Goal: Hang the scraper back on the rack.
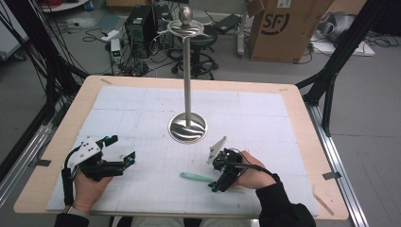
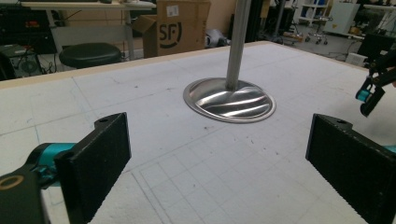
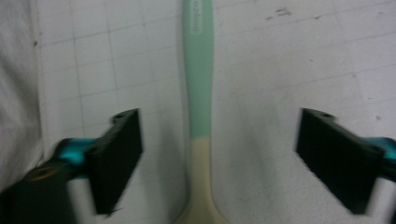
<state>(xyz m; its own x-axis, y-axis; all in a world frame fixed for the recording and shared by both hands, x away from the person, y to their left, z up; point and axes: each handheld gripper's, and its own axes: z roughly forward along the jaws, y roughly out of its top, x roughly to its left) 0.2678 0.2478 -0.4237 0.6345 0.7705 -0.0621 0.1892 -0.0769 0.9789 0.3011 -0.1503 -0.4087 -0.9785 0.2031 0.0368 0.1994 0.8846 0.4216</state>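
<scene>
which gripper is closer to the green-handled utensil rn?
Right. The right gripper hangs over the green-handled utensil, jaws open on either side of it; the left gripper sits open, well off to its left.

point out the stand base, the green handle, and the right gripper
stand base (image 1: 187, 127): high view, on the round dish's bare metal.
green handle (image 3: 198, 65): right gripper view, mid-handle, between the open jaws.
right gripper (image 1: 218, 184): high view, midway between its fingertips.

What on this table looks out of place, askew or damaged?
Nothing stands out. The metal stand is upright on the white mat, and the green-handled utensil lies flat between the open jaws of the right tool.
</scene>
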